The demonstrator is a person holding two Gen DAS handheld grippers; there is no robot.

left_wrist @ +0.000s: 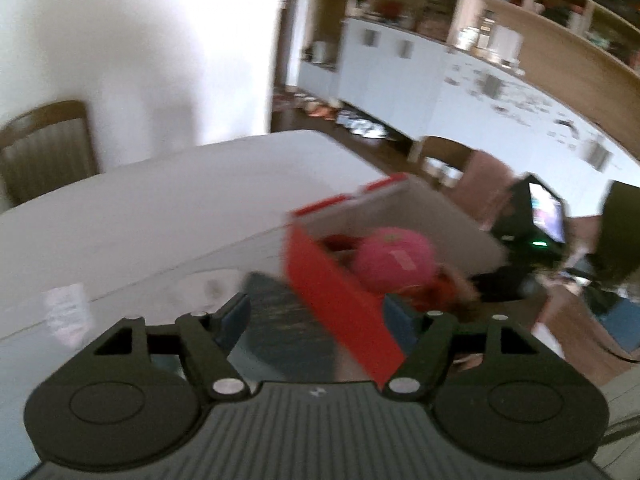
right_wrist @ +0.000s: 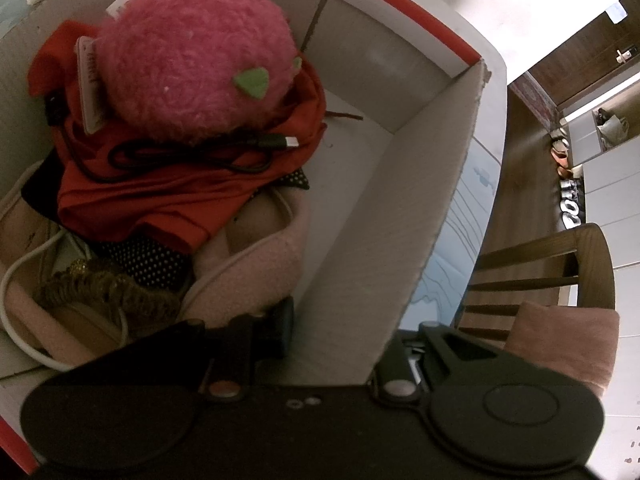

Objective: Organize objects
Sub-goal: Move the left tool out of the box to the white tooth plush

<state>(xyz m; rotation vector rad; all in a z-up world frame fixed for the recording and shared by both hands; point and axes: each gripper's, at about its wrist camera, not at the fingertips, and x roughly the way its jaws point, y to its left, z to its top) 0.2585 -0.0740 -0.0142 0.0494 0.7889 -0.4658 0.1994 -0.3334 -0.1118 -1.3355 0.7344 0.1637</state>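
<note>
Both tongs — left tongs [left_wrist: 316,312], right tongs [right_wrist: 344,332] — are matte black, with round side discs, silver pivot screws, ribbed housing, and blue-grey pads.

The left black two-finger tongs [left_wrist: 316,316] point downward at a slant, their blue-padded fingers [left_wrist: 234,316] spread wide with nothing pressed between them. The right black tongs [right_wrist: 348,332] also tilt downward, nearly closed, one finger on each side of a box wall, clamping that wall.
</note>
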